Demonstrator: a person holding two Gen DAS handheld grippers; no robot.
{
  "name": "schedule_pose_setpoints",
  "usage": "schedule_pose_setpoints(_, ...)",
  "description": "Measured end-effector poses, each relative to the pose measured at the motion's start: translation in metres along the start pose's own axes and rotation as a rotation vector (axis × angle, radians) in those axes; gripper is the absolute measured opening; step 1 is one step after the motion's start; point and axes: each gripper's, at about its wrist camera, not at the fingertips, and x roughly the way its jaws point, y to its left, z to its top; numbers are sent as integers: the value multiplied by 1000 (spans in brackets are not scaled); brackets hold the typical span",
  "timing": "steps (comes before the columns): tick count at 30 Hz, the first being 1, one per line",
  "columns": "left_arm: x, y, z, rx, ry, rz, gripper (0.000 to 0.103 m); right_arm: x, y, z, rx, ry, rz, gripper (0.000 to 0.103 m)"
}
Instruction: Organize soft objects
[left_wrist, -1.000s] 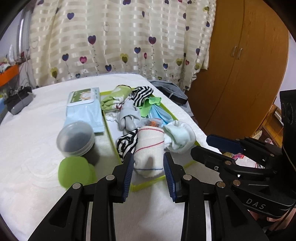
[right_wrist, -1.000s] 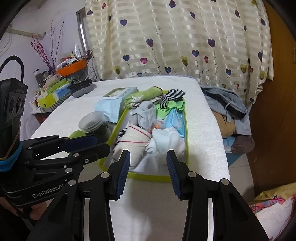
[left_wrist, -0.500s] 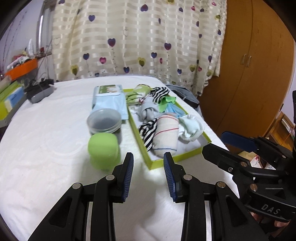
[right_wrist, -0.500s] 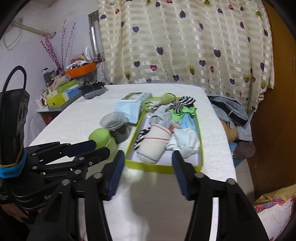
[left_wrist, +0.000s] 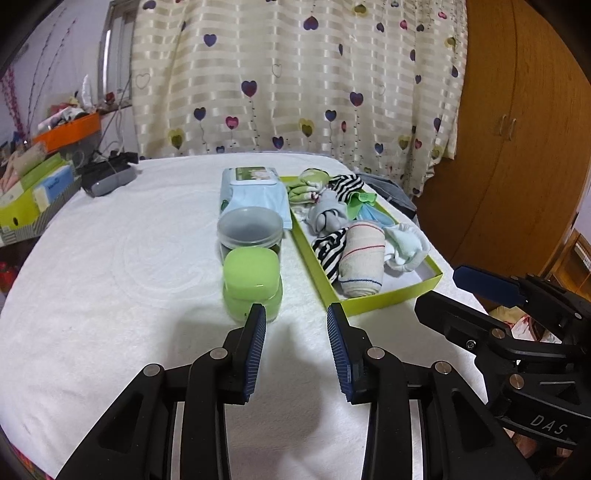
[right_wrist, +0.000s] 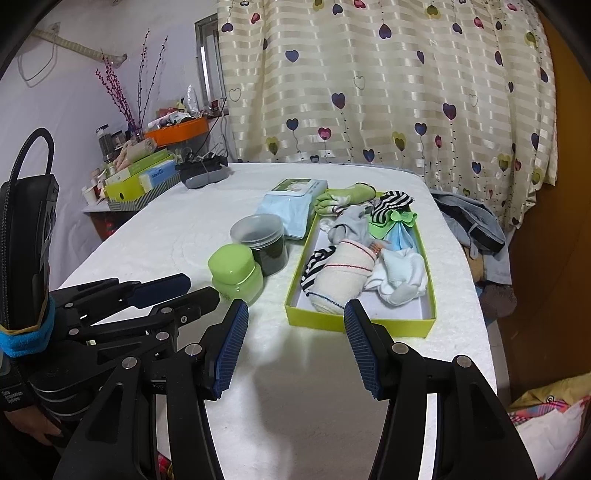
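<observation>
Soft, even indoor light fills both fisheye views, brightest on the white textured desk (left_wrist: 110, 258). Faint shadows pool beneath each tool. Edges curve strongly and darken into black corners. Focus is fairly sharp; the glossy cream heart-patterned curtain (right_wrist: 388, 81) shows mild sheen.

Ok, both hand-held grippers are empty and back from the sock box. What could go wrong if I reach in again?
1. The green jar stands just ahead of the left hand-held gripper; a forward reach could topple it.
2. The white sock bulges at the green box wall and may spill out.
</observation>
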Motion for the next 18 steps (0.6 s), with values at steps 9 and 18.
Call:
schedule_pose_setpoints(9,-3,1,-4,3,-7,15,33,0,0,-5,9,6,-7,55)
schedule_pose_setpoints(18,14,-1,-13,2,35,25,33,14,-10,-11,27,42,-7,55)
